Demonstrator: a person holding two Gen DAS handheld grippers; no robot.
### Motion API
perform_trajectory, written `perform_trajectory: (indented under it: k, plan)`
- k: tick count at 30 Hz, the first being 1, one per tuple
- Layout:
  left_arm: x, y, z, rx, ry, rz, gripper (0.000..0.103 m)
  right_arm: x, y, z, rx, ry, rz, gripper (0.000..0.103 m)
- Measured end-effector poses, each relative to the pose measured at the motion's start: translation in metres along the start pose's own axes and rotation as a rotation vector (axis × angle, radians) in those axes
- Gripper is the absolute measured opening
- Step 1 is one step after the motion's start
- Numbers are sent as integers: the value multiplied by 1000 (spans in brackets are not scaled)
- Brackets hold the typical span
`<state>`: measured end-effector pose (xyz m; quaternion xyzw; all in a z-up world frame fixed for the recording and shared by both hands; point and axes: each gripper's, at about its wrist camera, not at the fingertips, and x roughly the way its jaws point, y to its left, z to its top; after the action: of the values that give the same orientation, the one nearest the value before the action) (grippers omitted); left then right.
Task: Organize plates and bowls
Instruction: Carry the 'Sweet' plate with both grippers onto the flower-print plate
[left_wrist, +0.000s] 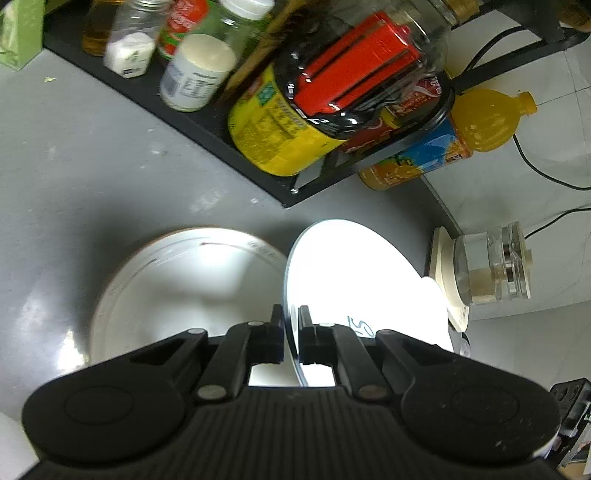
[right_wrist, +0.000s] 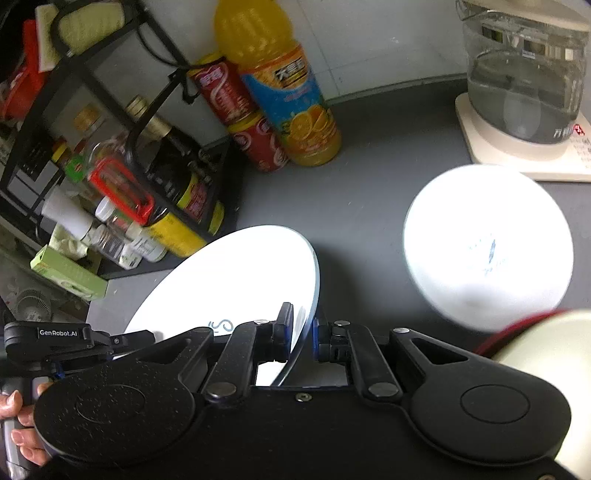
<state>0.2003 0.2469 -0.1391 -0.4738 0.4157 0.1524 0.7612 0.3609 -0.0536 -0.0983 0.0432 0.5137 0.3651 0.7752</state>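
Jaws of left gripper (left_wrist: 291, 334) and right gripper (right_wrist: 303, 334) each pinch a white plate (left_wrist: 351, 280) rim (tilted) above grey counter (left_wrist: 92, 166), near black rack (left_wrist: 207, 122).

left claw (left_wrist: 291, 325) clamping white plate (left_wrist: 354, 280), bowl (left_wrist: 177, 288) beside

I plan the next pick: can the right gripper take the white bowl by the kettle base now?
Probably not: the right gripper is shut on the white plate's rim. The white bowl itself stands unobstructed.
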Motion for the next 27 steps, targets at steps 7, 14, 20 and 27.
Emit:
perform_trajectory:
  k: [7,14,20,27]
  plan:
    - [-15,30,-6,-24,6,-3,4,1,17,-28,20,10,32,9]
    - [-26,51,-12,-30,-3,17,4,4,29,-45,11,19,36,10]
    - [-27,59,-16,-23,-4,41,4,7,33,-52,-1,29,25,10]
    - [-26,67,-22,-14,4,72,4,11,38,-56,-19,39,6,10]
